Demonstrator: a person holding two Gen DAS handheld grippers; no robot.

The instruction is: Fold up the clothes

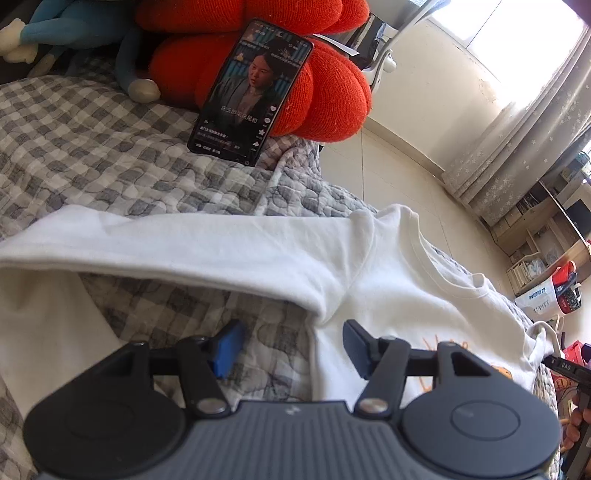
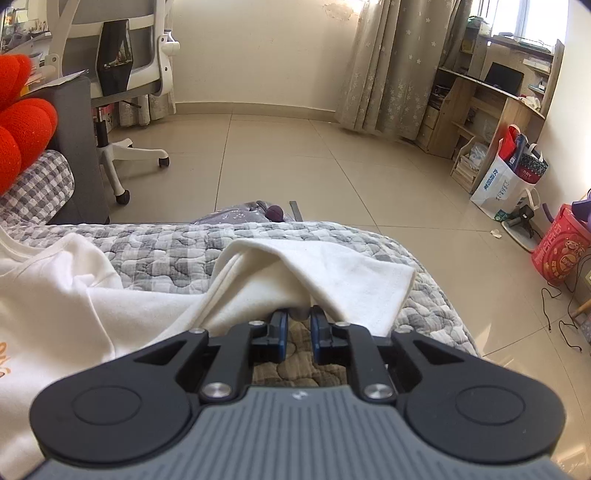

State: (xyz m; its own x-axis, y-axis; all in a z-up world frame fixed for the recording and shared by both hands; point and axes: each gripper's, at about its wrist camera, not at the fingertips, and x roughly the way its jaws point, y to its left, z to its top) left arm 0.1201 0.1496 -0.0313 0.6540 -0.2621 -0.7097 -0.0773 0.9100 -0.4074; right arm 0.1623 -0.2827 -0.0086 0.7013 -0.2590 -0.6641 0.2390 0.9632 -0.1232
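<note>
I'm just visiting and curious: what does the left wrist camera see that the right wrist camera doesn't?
Only the left view shows the black smartphone propped against the red knitted cushion, a blue plush toy, and the open left gripper. Only the right view shows the right gripper pinching a sleeve. Both share the white long-sleeved shirt, checked grey quilt and cushion.

soft matt white cotton shirt [image 1: 388, 288], quilted checked cloth bedcover [image 1: 92, 155], glossy phone screen [image 1: 251, 92], shiny floor tiles [image 2: 295, 166]

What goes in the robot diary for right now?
left gripper: open, over shirt | right gripper: shut on sleeve | sleeve lifted off quilt
</note>
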